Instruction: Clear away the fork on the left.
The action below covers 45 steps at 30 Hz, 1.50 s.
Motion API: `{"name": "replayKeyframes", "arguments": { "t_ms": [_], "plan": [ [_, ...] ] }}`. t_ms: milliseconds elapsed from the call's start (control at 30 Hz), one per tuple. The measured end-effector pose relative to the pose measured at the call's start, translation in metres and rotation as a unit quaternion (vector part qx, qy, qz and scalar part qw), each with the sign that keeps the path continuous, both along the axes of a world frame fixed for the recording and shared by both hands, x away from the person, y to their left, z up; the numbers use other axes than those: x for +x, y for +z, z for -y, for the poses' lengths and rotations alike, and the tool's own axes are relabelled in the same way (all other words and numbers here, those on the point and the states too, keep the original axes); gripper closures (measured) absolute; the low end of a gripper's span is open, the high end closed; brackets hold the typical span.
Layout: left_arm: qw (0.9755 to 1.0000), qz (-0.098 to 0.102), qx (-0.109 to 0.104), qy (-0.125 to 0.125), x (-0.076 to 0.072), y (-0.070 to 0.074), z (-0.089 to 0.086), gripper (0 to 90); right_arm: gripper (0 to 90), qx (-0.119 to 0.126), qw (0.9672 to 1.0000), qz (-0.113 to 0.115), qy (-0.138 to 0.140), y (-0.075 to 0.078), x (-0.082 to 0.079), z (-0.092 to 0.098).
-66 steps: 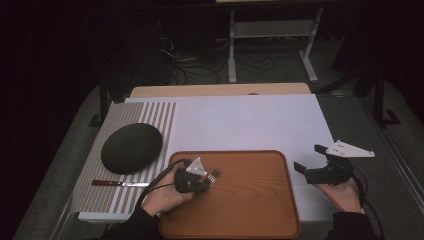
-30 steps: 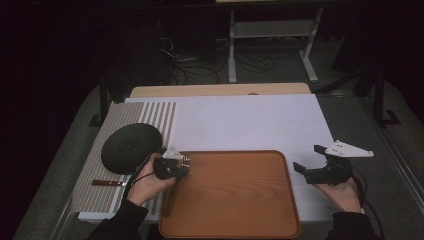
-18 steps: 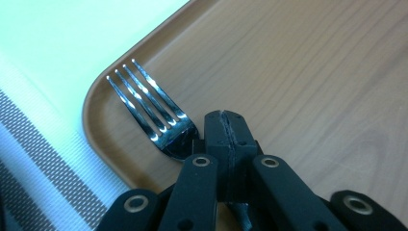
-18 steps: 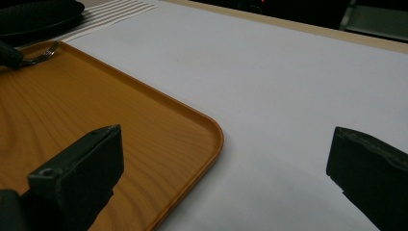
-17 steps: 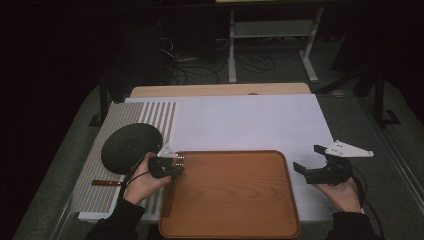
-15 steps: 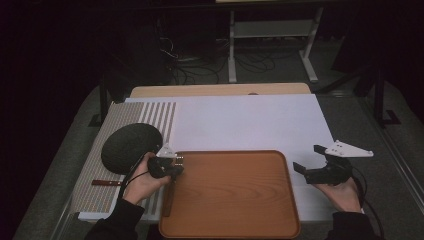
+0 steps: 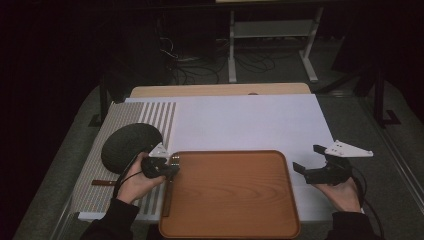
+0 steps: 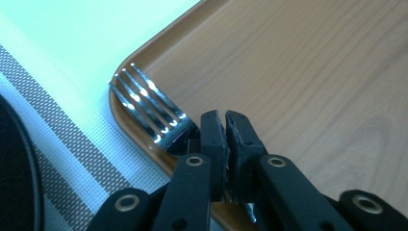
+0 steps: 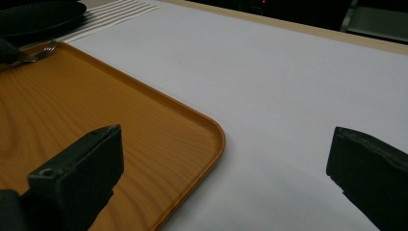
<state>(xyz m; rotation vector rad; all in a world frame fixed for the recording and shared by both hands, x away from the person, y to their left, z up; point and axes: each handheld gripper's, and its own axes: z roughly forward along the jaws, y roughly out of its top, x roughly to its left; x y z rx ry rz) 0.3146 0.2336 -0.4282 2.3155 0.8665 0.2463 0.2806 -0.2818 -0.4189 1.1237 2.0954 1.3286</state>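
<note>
A silver fork (image 8: 149, 110) is pinched at its neck by my left gripper (image 8: 225, 120), whose jaws are shut on it. Its tines lie across the rim at the far left corner of the brown wooden tray (image 8: 312, 72). In the high view the left gripper (image 7: 159, 166) sits at the tray's (image 7: 230, 195) left edge, with the fork (image 7: 174, 160) pointing over that corner. My right gripper (image 7: 306, 158) hovers just right of the tray, jaws wide open and nothing between them. The right gripper (image 9: 226, 163) looks over the tray's (image 9: 120, 120) right corner.
A black round plate (image 7: 127, 145) lies on the striped placemat (image 7: 95, 195) left of the tray, with a brown-handled knife (image 7: 102, 182) in front of it. A white sheet (image 7: 250, 120) covers the table beyond the tray. A metal stand (image 7: 270, 30) and cables are behind the table.
My left gripper carried the fork leftward from inside the tray to its left edge beside the plate. The right gripper stayed where it was, open.
</note>
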Motion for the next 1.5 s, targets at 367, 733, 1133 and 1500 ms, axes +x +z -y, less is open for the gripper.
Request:
{"name": "replayKeyframes", "arguments": {
  "t_ms": [367,733,1133,1500],
  "plan": [
    [0.9980,0.021,-0.060,0.001,0.001,0.014,-0.020,71.1,0.0,0.001,1.0000,0.000,0.000,0.000,0.000,0.000],
    [0.9768,0.104,-0.186,0.019,0.002,0.024,-0.052,42.6,0.0,0.001,1.0000,0.000,0.000,0.000,0.000,0.000],
    [0.9417,0.157,-0.292,0.057,-0.004,0.027,-0.092,13.8,0.0,0.002,1.0000,0.000,0.000,0.000,0.000,0.000],
    [0.9277,0.235,-0.273,0.100,-0.013,0.016,-0.116,9.7,0.0,0.002,1.0000,-0.001,0.000,0.001,0.000,-0.001]
  ]
}}
